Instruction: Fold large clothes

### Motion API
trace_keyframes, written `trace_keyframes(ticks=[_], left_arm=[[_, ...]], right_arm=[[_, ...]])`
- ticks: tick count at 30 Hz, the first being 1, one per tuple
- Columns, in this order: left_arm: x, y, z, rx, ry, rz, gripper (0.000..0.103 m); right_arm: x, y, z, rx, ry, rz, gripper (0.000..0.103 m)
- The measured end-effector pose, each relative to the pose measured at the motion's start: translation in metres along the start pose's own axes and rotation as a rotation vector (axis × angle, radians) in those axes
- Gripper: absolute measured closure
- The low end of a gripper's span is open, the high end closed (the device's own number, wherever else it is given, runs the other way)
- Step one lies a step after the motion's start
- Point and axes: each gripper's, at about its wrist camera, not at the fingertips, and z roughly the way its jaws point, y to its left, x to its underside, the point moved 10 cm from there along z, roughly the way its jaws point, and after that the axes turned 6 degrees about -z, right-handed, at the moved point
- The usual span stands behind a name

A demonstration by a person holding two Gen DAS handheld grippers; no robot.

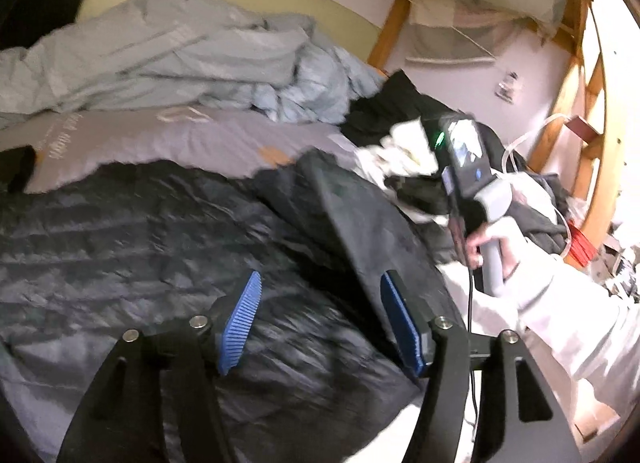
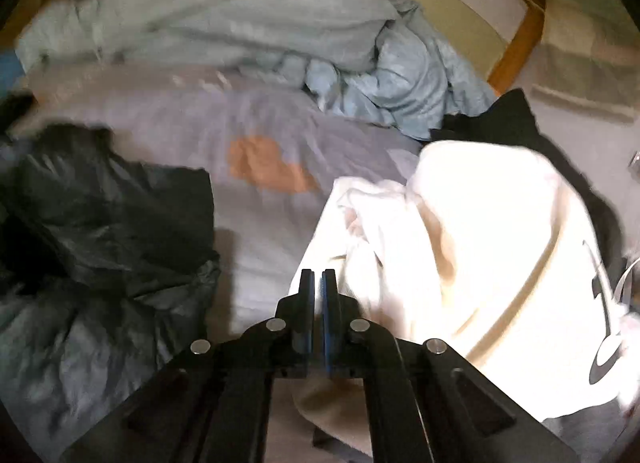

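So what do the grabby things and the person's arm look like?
Each hand-held gripper is black, with two fingers hinged on shiny silver bolts. The left hand-held gripper has bright blue ribbed pads. The right hand-held gripper shows thin blue strips inside its fingers. Its grey handle carries a dark box with a green light and a black cable. The person's hand comes out of a white sleeve.

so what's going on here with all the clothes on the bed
A person with a gripper in each hand is sorting clothes on a bed. The left gripper hangs open over a dark quilted jacket, gripping nothing. The right gripper is shut beside a cream garment; whether it pinches any cloth is unclear.
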Motion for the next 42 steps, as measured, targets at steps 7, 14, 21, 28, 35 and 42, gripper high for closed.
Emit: trace_keyframes(ticks=[7,14,21,28,35,42], left_arm=[[0.048,-0.032,0.020,0.094,0.146,0.002,0.032],[0.071,-0.043,0.040,0.155,0.213,-0.080,0.034],[0.065,-0.041,0.058,0.026,0.174,-0.012,0.086],[0.028,-0.019,0.027,-0.080,-0.002,0.024,0.102],[-0.023,0.039,-0.016,-0.410,-0.118,0.096,0.102],[-0.027,0.136,-0.030,-0.605,-0.061,-0.124,0.098]], right_arm=[[0.004,-0.009,-0.086,-0.187,-0.208,0.126,0.039],[0.042,-0.024,-0.135,-0.211,-0.298,0.234,0.015],[0.056,-0.044,-0.123,-0.116,-0.297,0.287,0.000],[0.052,-0.028,-0.118,-0.139,-0.299,0.211,0.000],[0.056,0.008,-0.117,-0.177,-0.280,0.113,0.000],[0.065,0.058,-0.112,-0.247,-0.246,-0.012,0.000]])
